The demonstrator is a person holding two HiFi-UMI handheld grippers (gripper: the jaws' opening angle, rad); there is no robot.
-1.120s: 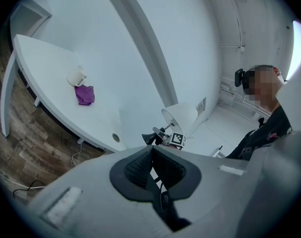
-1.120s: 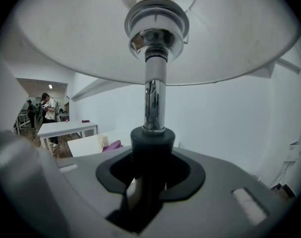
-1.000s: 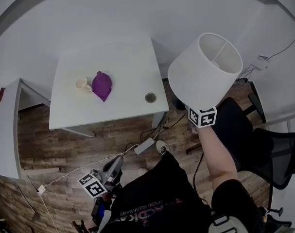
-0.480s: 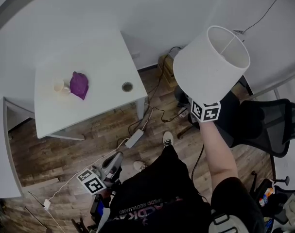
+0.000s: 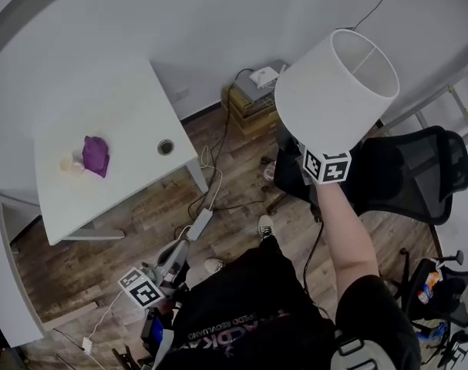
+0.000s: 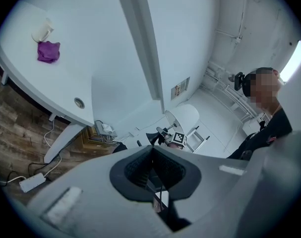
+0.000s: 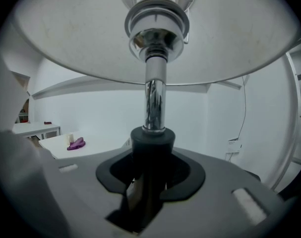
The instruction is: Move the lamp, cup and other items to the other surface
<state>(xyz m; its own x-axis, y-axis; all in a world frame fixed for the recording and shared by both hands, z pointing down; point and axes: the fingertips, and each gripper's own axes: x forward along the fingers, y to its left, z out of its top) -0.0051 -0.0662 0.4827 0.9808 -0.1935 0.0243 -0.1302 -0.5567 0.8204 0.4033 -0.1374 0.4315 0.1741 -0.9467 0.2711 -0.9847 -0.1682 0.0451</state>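
A white rectangular table (image 5: 118, 114) stands on a brown wood-plank floor (image 5: 133, 214). A crumpled purple cloth (image 5: 95, 155) lies on the tabletop. A small cream cup (image 5: 69, 163) sits just left of the cloth. A round metal-rimmed cable hole (image 5: 166, 146) is right of the cloth, near the table's corner. Further right of the cloth, off the table, a white power strip (image 5: 200, 223) lies on the floor.

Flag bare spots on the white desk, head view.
Desk: the half toward the wall is bare, behind the purple cloth and the cable hole. The strip between cloth and hole is free too. Crowded only near the left edge, where the cup sits beside the cloth. The right gripper holds the lamp.
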